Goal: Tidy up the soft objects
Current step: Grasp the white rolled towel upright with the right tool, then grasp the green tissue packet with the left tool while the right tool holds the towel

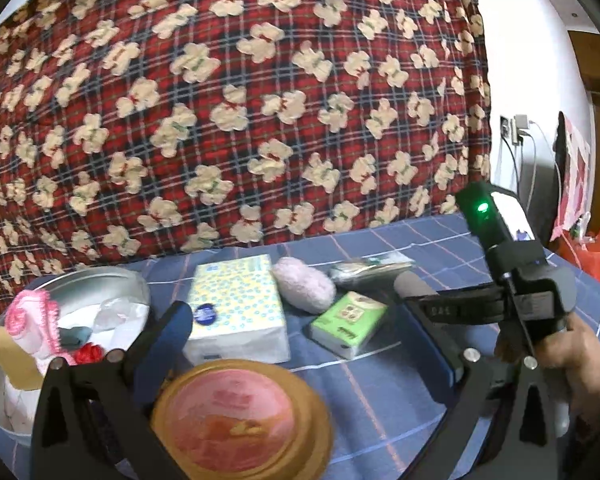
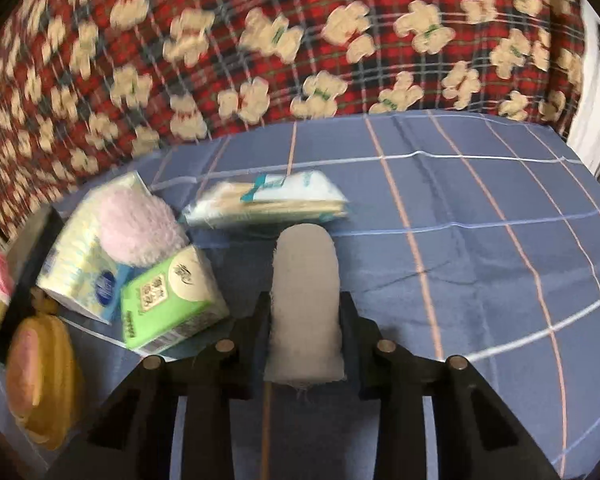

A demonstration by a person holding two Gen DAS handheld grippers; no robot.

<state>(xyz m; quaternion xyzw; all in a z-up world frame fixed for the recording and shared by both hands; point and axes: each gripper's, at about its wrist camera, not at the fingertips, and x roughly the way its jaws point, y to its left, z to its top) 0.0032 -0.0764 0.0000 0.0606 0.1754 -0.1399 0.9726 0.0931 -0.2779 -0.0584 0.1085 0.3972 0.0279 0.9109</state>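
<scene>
On the blue checked bedsheet (image 2: 480, 208), in front of a red plaid quilt printed with cream bears (image 1: 236, 92), we list the following.

Item one: a rolled grey-white towel (image 2: 305, 300), clamped between the two black fingers of the right gripper (image 2: 305, 312). Its long axis runs along the fingers, the rounded end pointing away from the camera towards the quilt, the frayed flat end nearest the lens. The pads press on both its sides.

Item two: a flat plastic packet of cotton swabs (image 2: 268, 202), lying crosswise just beyond the towel's tip.

Item three: a green pocket-tissue pack (image 2: 172, 308), left of the towel, tilted.

Item four: a fluffy pale-pink oval pad (image 2: 140, 228), resting against a white tissue pack with blue-yellow dots (image 1: 238, 308).

Item five: a round pink-and-gold lidded tin (image 1: 240, 416), sitting between the fingers of the left gripper (image 1: 304, 344), which we see standing wide apart and touching nothing.

Item six: a silver metal bowl (image 1: 100, 284) at far left, holding a pink knitted piece (image 1: 32, 320) and assorted cloths.

Item seven: the person's hand (image 1: 580, 364) on the right gripper's handle.
</scene>
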